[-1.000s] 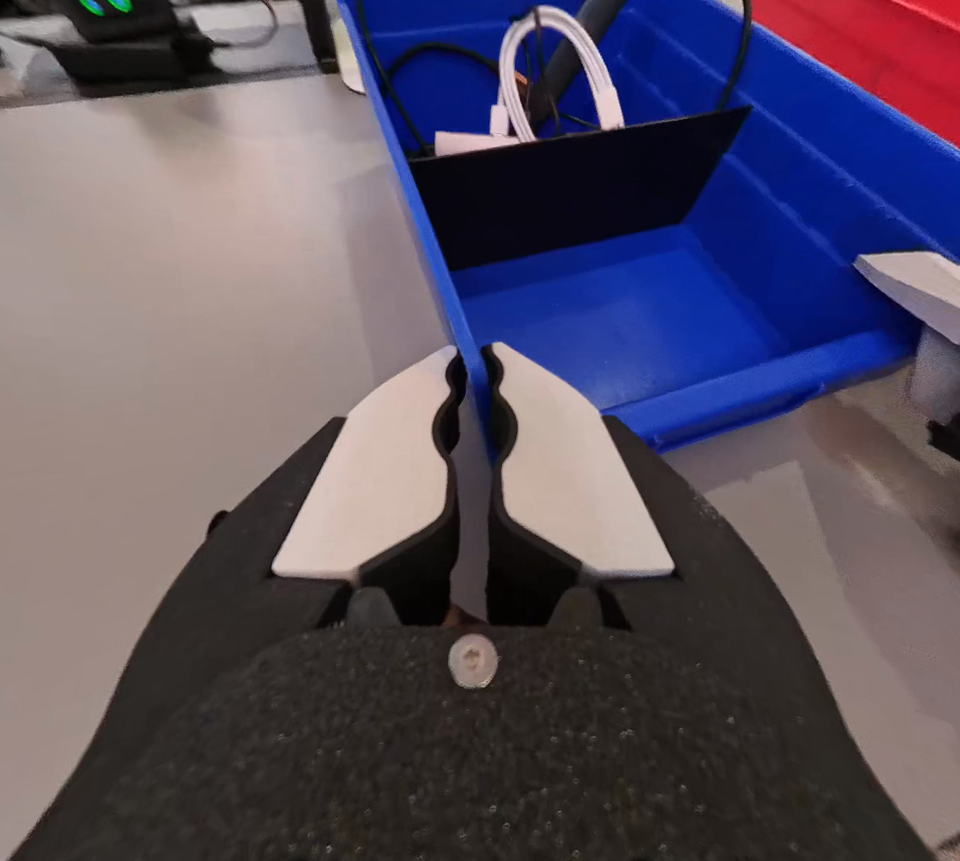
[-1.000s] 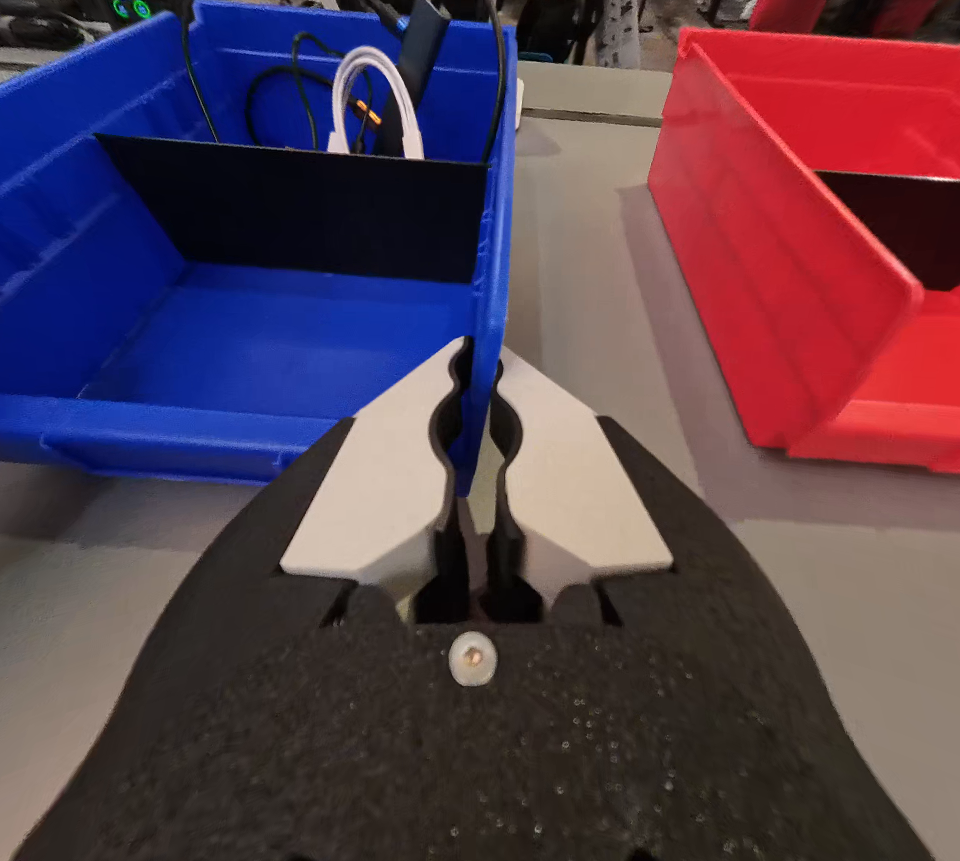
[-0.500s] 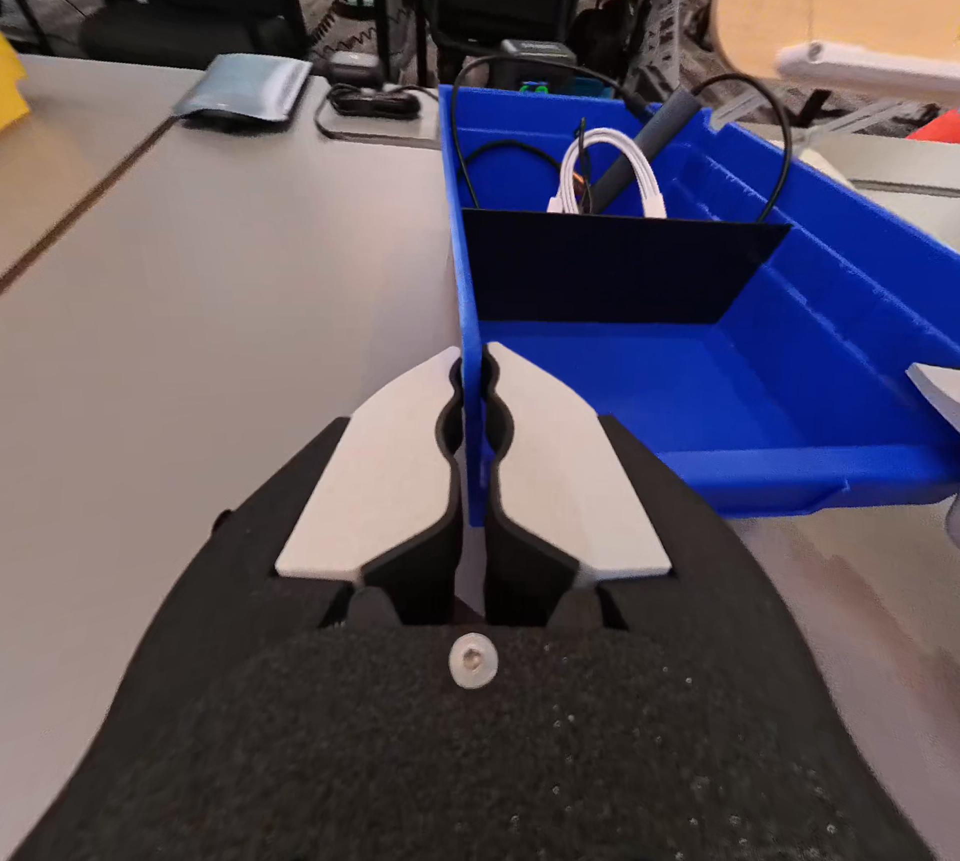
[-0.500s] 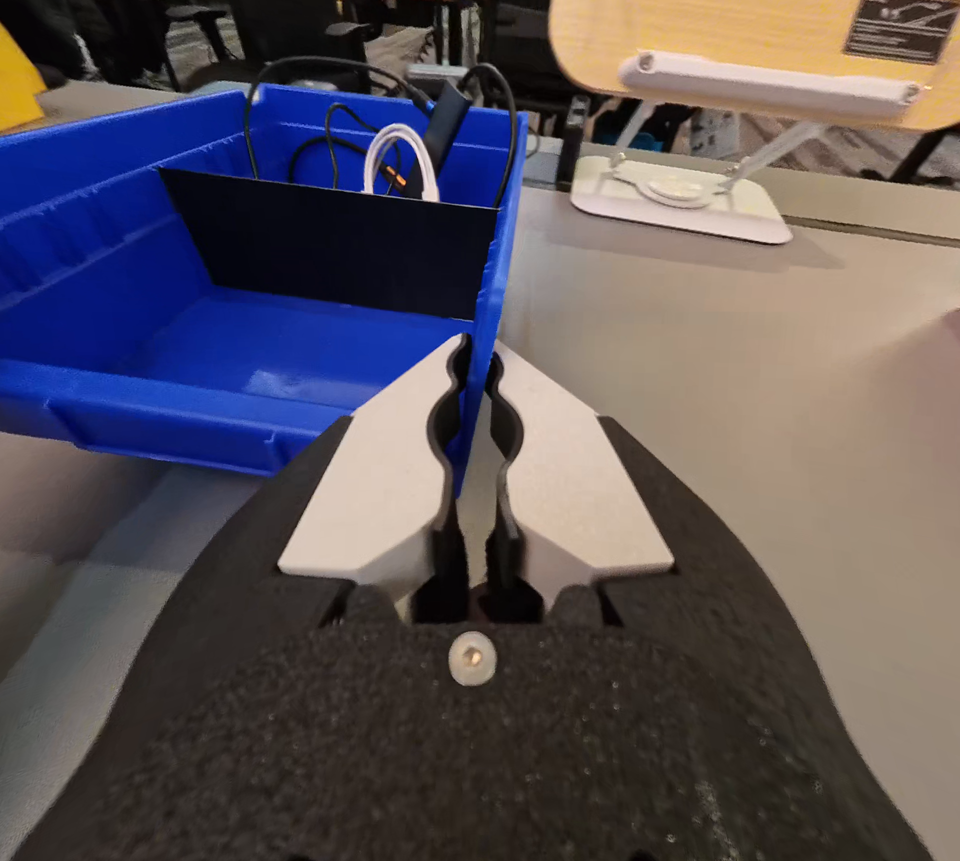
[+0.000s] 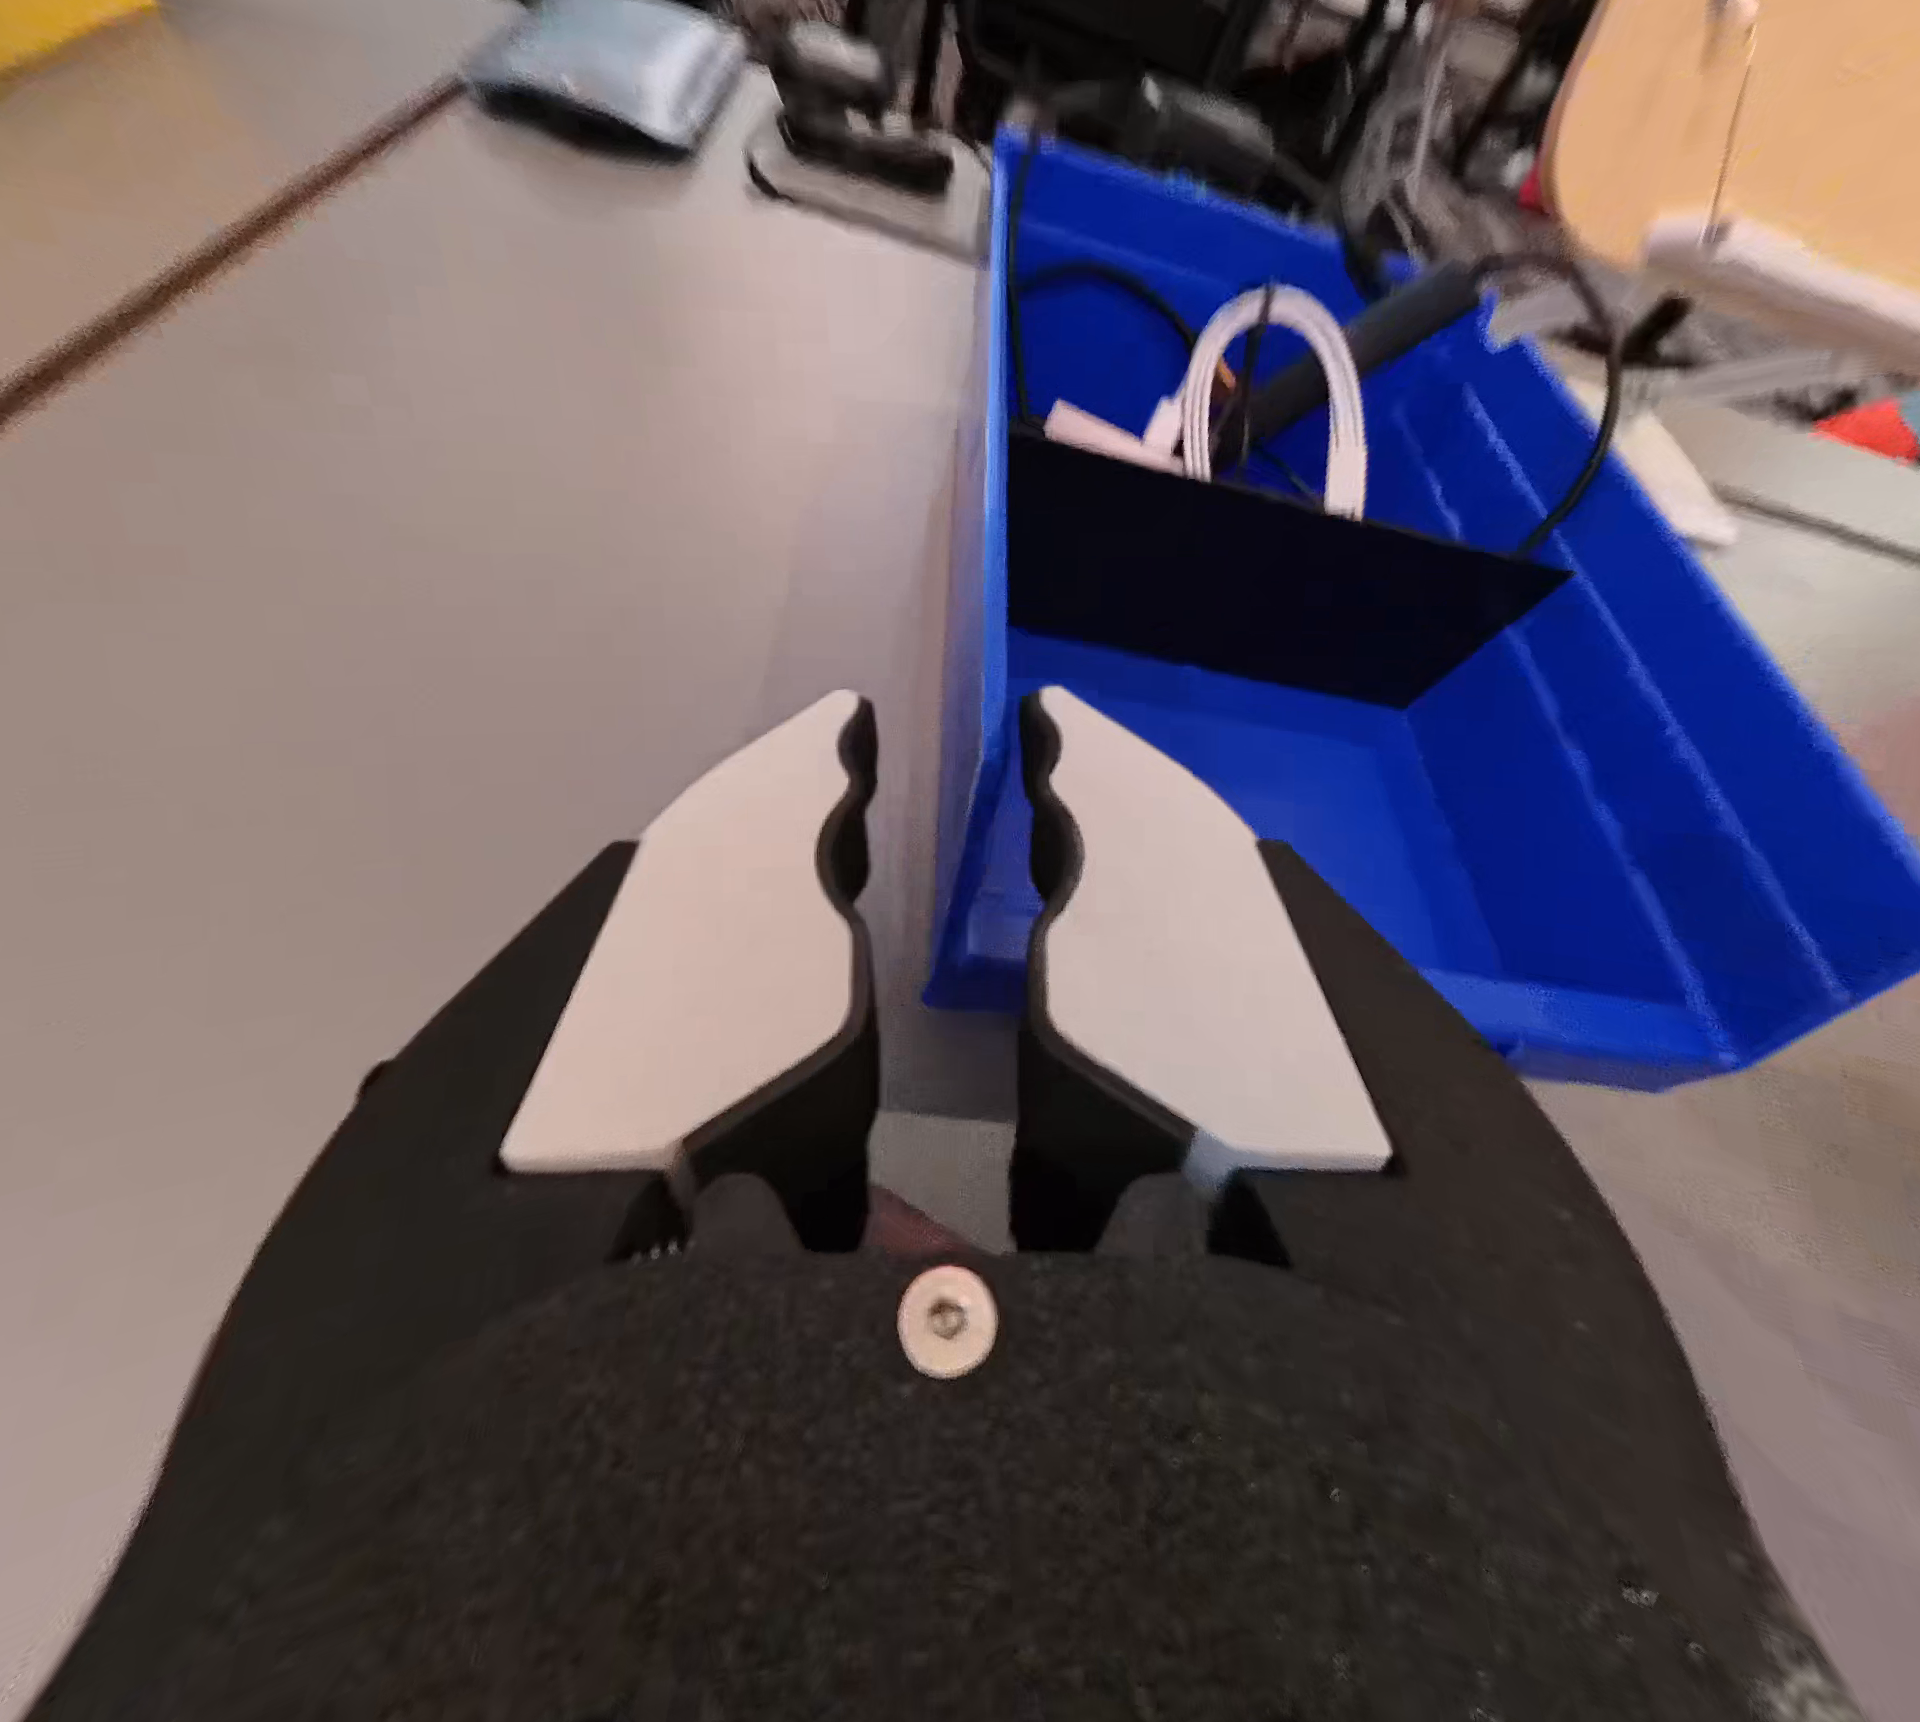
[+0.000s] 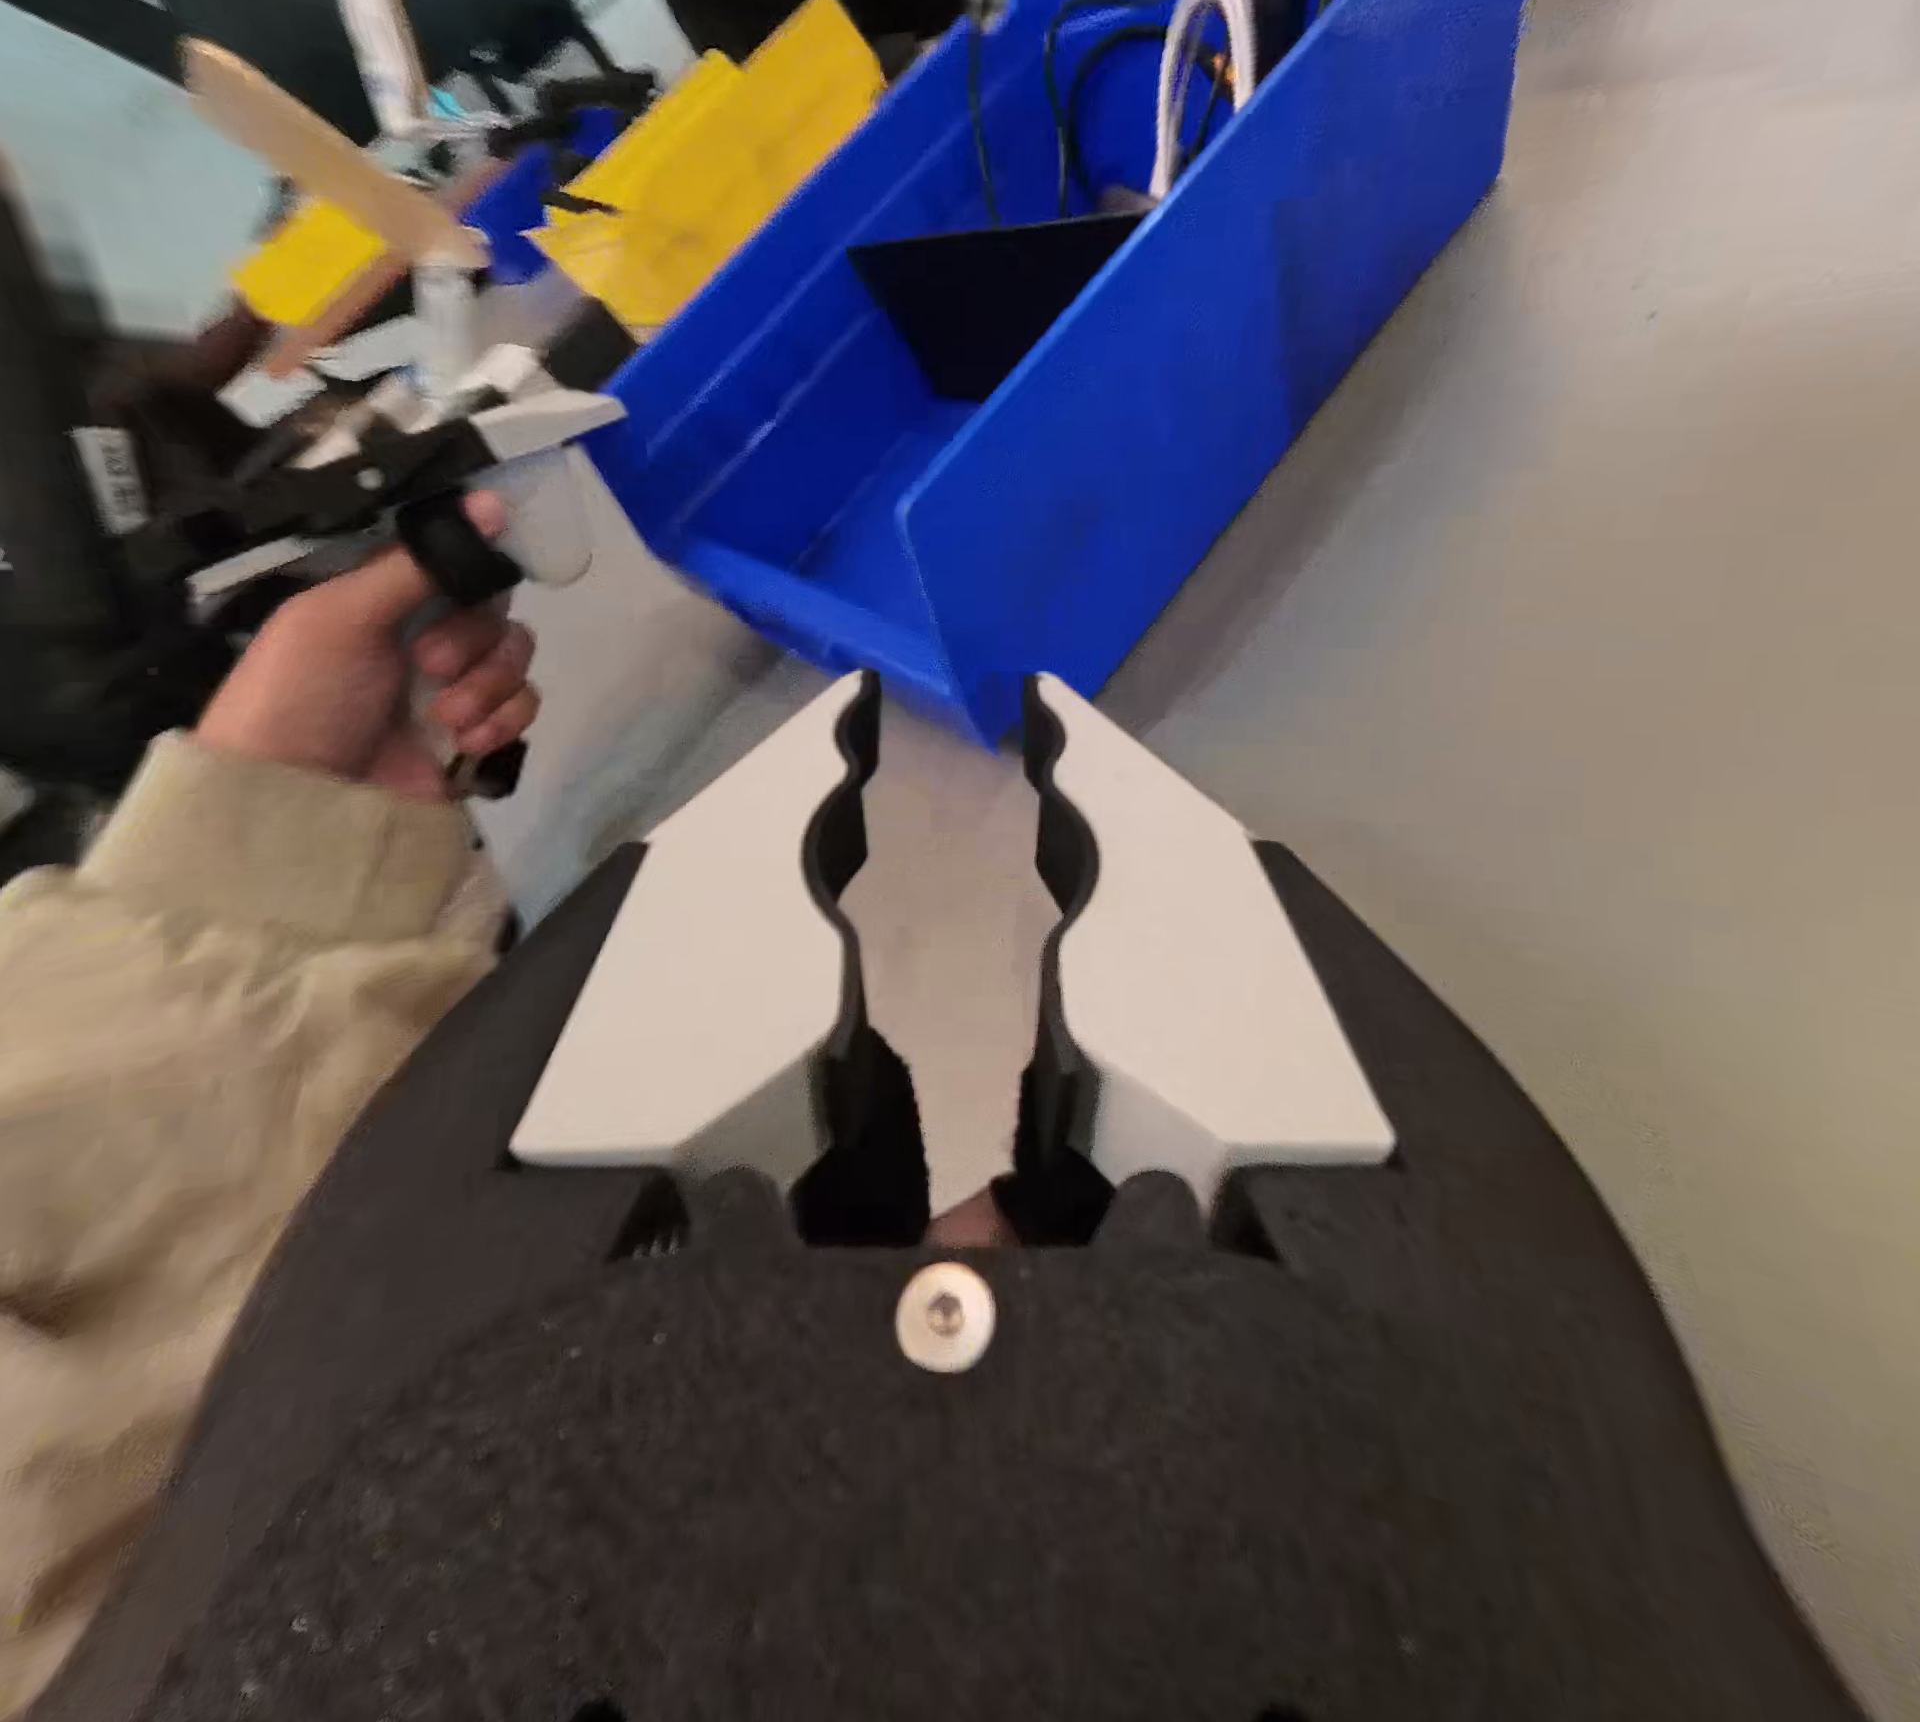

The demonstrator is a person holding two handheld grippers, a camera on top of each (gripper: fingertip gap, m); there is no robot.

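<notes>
A bin (image 5: pixel 1621 841) sits on the table (image 5: pixel 468 529), split crosswise by a divider (image 5: pixel 1247 592). Behind the divider, in the far compartment, lie a coiled cable (image 5: pixel 1320 384) and thin wires (image 5: pixel 1081 290); the near compartment lies before it. The left gripper (image 5: pixel 945 727) is just beside the bin's near left corner, the right gripper (image 6: pixel 951 716) just before its near right corner, and a pouch (image 5: pixel 613 62) lies far back on the table, left of the bin.

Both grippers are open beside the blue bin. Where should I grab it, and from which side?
Take the blue bin by its thin upright side walls near the front corners. The left gripper already lines up with the near left wall; slide forward along it, jaws straddling. The right gripper suits the opposite wall likewise.
</notes>
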